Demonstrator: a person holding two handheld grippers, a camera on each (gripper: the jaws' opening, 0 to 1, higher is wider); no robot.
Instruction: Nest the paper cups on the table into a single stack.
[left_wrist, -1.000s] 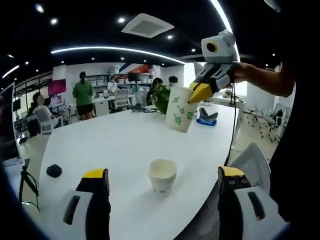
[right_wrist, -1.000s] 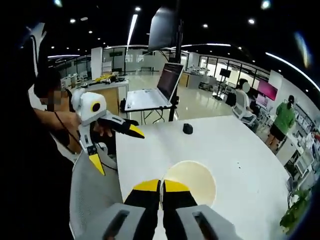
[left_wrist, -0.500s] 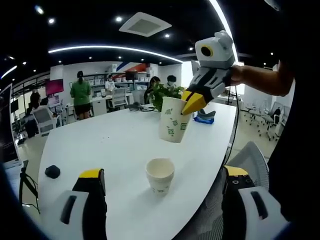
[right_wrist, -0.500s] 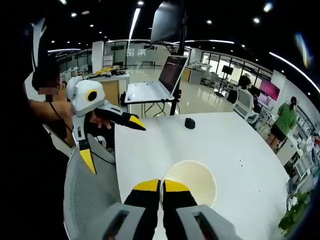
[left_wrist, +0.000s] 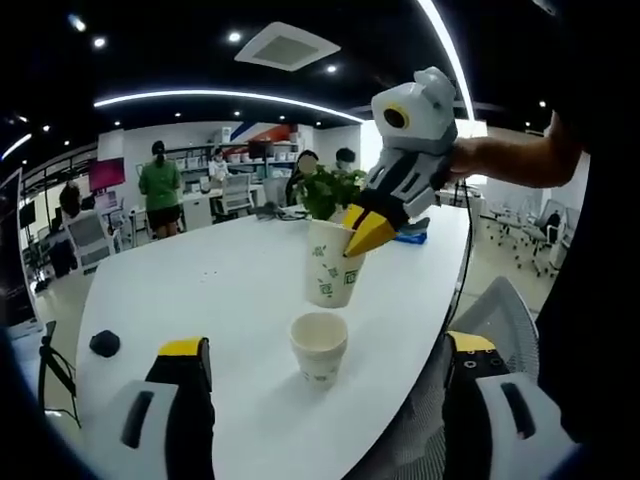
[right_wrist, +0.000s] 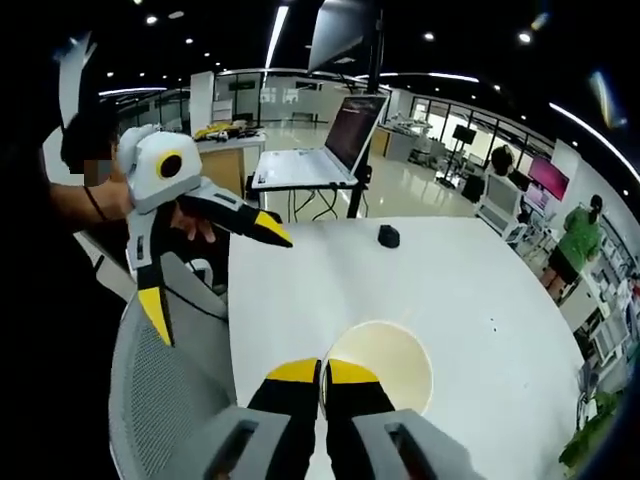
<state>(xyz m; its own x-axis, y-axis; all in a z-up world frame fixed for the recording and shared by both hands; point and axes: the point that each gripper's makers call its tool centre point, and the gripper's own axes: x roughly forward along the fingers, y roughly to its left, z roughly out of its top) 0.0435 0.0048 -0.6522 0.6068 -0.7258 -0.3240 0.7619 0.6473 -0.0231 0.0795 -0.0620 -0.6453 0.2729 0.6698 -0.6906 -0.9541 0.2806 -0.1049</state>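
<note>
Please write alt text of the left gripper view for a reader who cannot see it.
The right gripper, shut on the rim of a printed paper cup, holds it in the air above a white table. A second paper cup stands upright nearer the camera, between the wide-open jaws of the left gripper.

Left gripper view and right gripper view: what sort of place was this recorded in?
Most likely an open-plan office or lab. A large white table fills the foreground, an open laptop sits on a stand beyond it, and people work at desks in the background under ceiling lights.
</note>
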